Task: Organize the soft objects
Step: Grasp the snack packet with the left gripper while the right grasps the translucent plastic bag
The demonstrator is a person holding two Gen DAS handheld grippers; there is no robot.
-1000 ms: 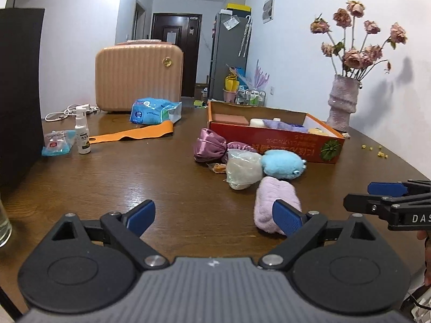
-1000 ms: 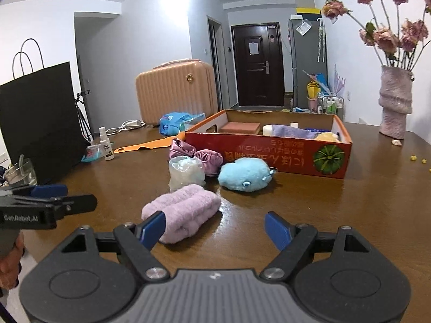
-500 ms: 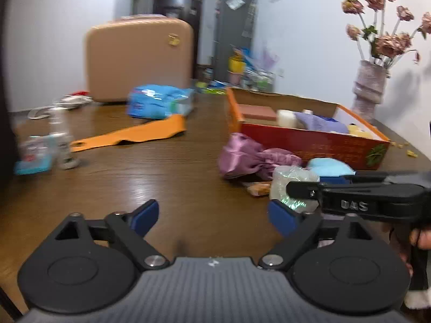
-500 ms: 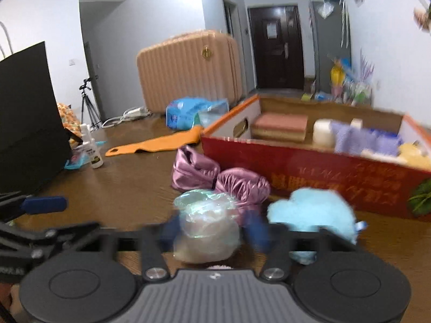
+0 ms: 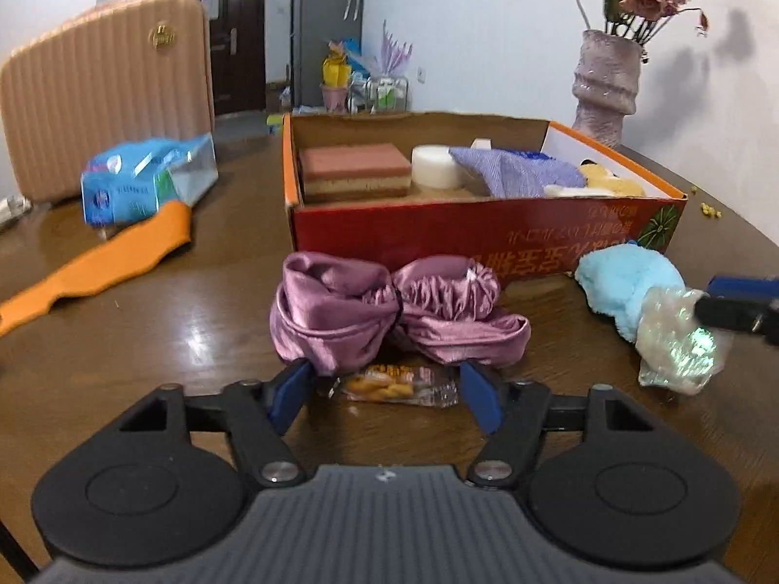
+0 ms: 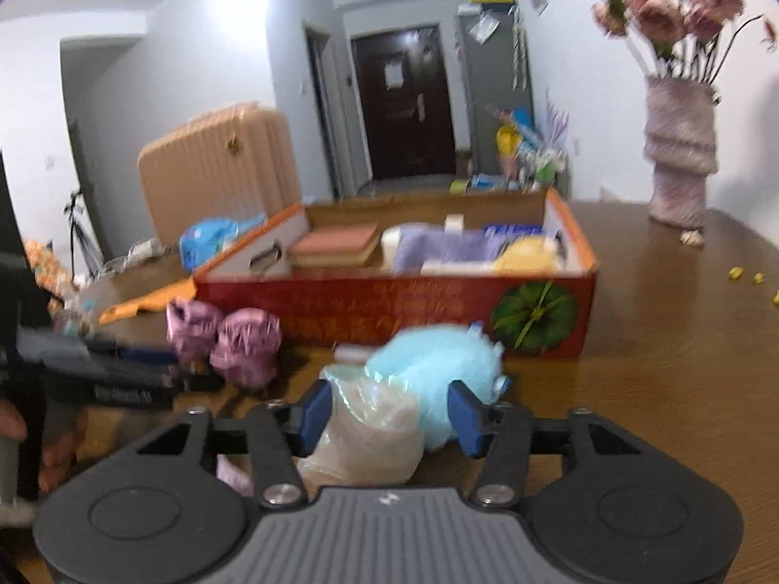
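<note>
A purple satin cap (image 5: pixel 389 311) lies on the wooden table in front of the red cardboard box (image 5: pixel 482 233). My left gripper (image 5: pixel 384 389) is open just short of it, over a small snack packet (image 5: pixel 394 384). My right gripper (image 6: pixel 389 413) is open around a clear iridescent bag (image 6: pixel 365 433), with a blue plush toy (image 6: pixel 438 360) right behind it. The bag (image 5: pixel 676 345) and plush (image 5: pixel 623 287) also show in the left wrist view. The box holds a sponge block, a white roll, purple cloth and a yellow plush.
A flower vase (image 5: pixel 606 82) stands at the back right. An orange strip (image 5: pixel 97 263), a blue wipes pack (image 5: pixel 146 180) and a beige suitcase (image 5: pixel 107 92) are at the left. The left gripper shows in the right wrist view (image 6: pixel 121 379). A pink fuzzy item (image 6: pixel 233 474) lies under the right gripper.
Both grippers moved forward toward the box. The left came up to the purple cap. The right passed over the pink fuzzy item and now straddles the clear bag.
</note>
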